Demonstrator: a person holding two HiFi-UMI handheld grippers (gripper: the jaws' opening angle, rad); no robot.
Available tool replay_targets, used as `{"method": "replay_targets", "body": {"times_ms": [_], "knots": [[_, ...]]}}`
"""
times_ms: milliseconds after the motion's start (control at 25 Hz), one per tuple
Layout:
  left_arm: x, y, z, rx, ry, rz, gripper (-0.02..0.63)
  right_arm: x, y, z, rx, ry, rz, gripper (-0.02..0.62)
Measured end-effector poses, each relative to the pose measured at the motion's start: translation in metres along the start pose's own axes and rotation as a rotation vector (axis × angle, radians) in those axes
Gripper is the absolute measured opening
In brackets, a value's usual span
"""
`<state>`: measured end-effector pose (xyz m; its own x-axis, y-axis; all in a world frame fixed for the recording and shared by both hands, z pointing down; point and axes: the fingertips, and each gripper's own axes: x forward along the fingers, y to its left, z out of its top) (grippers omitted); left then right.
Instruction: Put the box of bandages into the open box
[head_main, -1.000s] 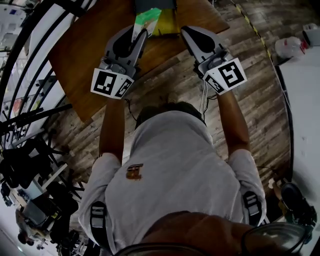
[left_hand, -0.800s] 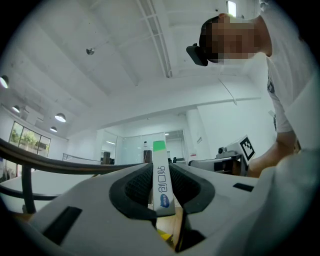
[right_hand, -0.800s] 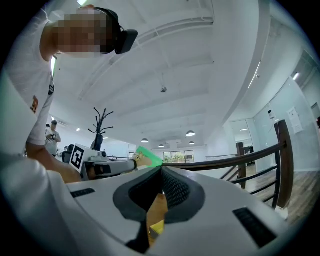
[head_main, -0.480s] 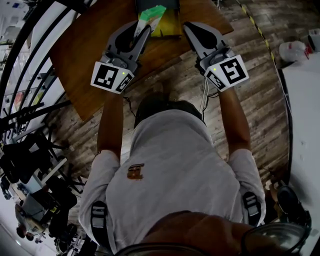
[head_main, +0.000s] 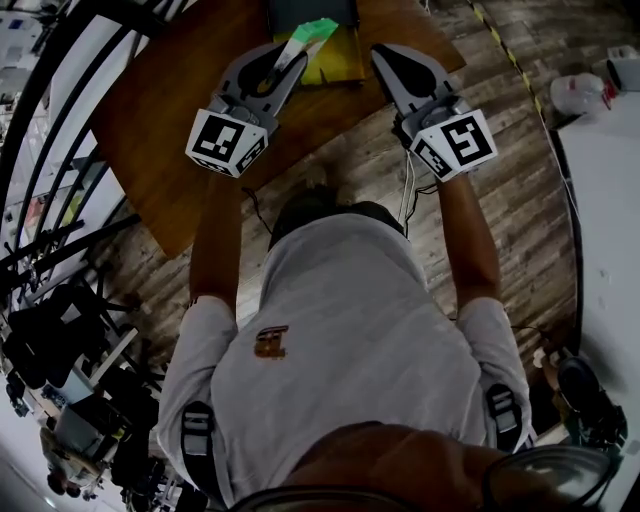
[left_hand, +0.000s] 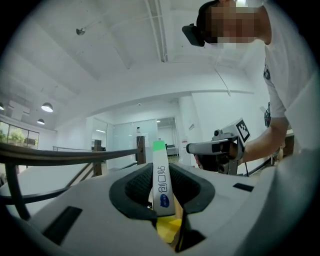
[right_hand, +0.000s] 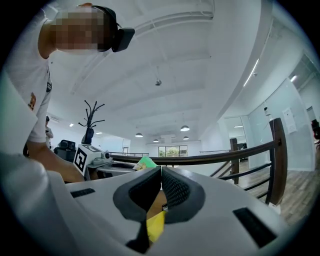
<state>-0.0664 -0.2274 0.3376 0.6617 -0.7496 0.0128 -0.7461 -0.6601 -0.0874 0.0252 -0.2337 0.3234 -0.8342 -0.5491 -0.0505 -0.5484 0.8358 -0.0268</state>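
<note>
Green-tipped, the bandage box (head_main: 314, 32), pinched in the left gripper (head_main: 292, 58), has been carried forward to the open box (head_main: 345, 60); release seems near. The right gripper (head_main: 381, 55) is pressed shut, empty.

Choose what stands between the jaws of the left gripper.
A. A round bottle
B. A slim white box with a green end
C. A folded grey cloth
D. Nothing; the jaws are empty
B: in the left gripper view, the bandage box, slim and white with a green end, stands upright and is clamped between the two dark pads of the left gripper.
</note>
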Motion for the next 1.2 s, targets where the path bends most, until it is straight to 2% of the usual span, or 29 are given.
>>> {"method": "replay_targets", "body": {"times_ms": [240,560,800,1040,1200], "knots": [[0.007,0.023,-0.012,-0.005,0.049,-0.060,0.110,0.029,-0.008,-0.003,-0.016,0.017,-0.029,0.032],[0.026,0.049,-0.062,-0.009,0.230,-0.193,0.109,0.064,-0.016,-0.021,-0.012,0.060,-0.084,0.032],[0.052,0.044,-0.103,0.021,0.355,-0.273,0.109,0.066,-0.035,-0.040,0.004,0.104,-0.117,0.032],[0.071,0.039,-0.139,0.086,0.478,-0.301,0.109,0.063,-0.051,-0.054,0.015,0.137,-0.110,0.032],[0.082,0.041,-0.158,0.109,0.529,-0.312,0.109,0.066,-0.059,-0.058,0.019,0.153,-0.094,0.032]]}}
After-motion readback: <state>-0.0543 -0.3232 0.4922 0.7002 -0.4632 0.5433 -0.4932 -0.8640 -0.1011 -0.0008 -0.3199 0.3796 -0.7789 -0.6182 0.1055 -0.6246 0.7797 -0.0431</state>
